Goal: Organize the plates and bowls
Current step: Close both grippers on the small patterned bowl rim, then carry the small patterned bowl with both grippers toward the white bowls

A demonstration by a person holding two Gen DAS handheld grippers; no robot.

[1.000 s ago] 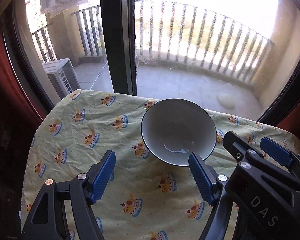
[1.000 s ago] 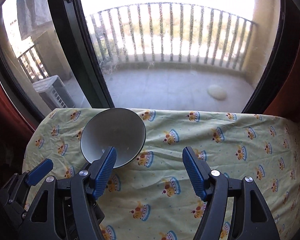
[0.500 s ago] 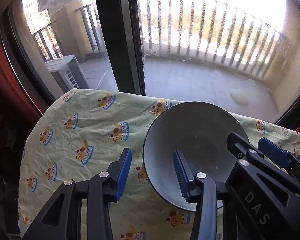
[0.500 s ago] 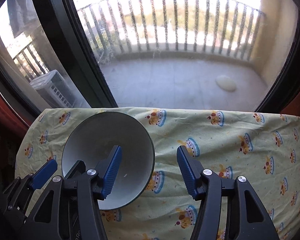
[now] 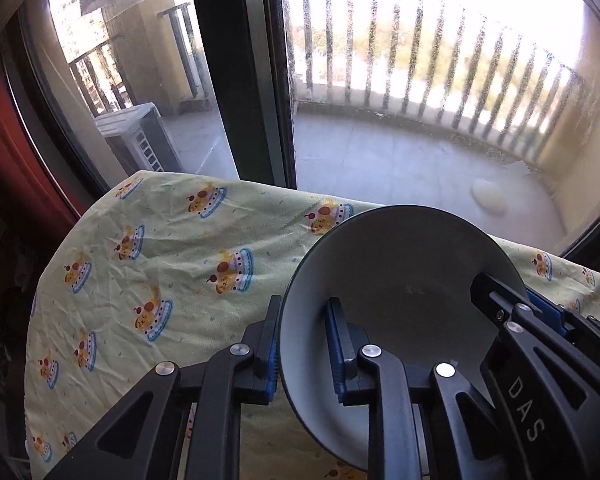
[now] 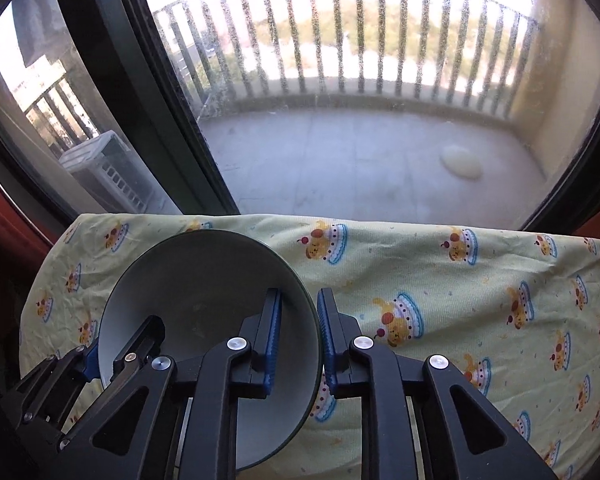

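A white bowl with a dark rim (image 5: 400, 280) sits over the yellow patterned tablecloth (image 5: 160, 264). My left gripper (image 5: 304, 344) is shut on the bowl's left rim, one blue pad inside and one outside. My right gripper (image 6: 298, 332) is shut on the bowl's right rim (image 6: 204, 300) the same way. Each gripper's black frame shows in the other's view, the right one (image 5: 540, 344) at the bowl's far side. The bowl looks empty and tilted toward me.
The table stands against a large window with a dark frame (image 5: 240, 72). Beyond the glass lie a balcony with railings (image 6: 340, 48) and an air-conditioner unit (image 5: 140, 140). The tablecloth drops off at the left edge (image 5: 40, 300).
Both grippers have moved forward onto the bowl and closed on its opposite rims. The bowl now fills more of both views and looks tilted.
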